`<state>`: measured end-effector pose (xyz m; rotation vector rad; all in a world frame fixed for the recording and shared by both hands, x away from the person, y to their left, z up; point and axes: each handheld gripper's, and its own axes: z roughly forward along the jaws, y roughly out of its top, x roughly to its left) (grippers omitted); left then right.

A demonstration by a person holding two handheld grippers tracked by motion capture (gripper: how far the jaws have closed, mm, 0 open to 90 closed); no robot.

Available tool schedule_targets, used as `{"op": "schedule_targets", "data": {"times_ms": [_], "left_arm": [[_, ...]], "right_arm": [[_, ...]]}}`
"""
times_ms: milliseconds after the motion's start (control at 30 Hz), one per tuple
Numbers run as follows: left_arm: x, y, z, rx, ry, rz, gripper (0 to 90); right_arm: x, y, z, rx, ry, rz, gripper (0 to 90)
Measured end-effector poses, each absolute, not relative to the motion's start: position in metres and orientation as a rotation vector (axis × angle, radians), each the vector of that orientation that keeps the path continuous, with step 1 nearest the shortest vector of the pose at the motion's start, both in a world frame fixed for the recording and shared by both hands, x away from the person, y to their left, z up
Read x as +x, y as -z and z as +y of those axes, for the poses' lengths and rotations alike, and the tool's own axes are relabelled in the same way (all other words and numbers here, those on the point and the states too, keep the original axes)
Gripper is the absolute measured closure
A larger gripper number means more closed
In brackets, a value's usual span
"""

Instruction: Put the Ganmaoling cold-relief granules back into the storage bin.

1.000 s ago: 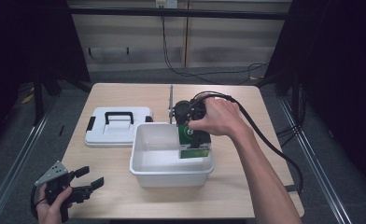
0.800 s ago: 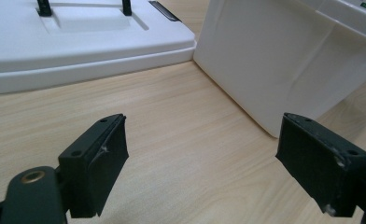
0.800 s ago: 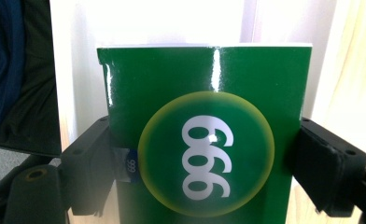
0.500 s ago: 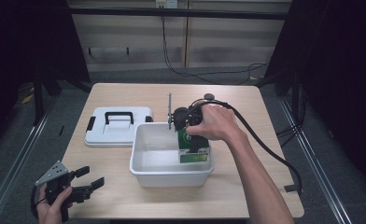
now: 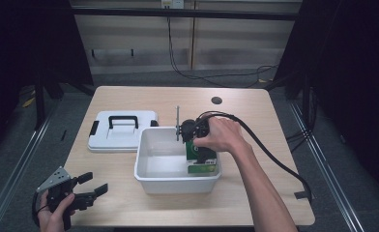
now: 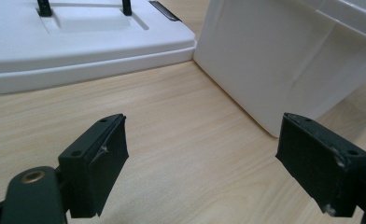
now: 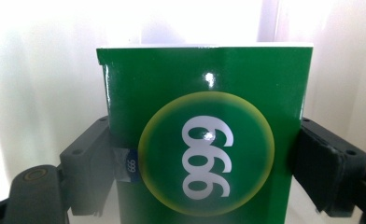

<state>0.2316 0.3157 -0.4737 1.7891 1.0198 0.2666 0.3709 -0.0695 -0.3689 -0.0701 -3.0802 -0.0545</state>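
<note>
Your right hand (image 5: 221,135) hides most of the right gripper (image 5: 197,145) from above. The box (image 7: 204,135) is cut off at the bottom edge. The lid (image 6: 78,42) is cut off too.

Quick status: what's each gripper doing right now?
Left gripper: open, holding nothing, over the wooden table.
Right gripper: shut on the green cardboard box inside the white plastic bin.

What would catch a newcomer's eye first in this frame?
The green box printed with 999 stands out, clamped between the right gripper jaws inside the white bin at the table's middle. Left of the bin lies its white lid with a black handle. The left gripper hangs open at the near left corner.
</note>
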Motion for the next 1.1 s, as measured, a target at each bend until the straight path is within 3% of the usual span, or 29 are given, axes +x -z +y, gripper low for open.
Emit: {"op": "schedule_targets", "data": {"times_ms": [1100], "left_arm": [[0.231,0.473,0.317,1.781,-0.277,1.029,15.9]], "right_arm": [[0.373,0.413,-0.069,-0.135,0.02,-3.085,15.0]]}}
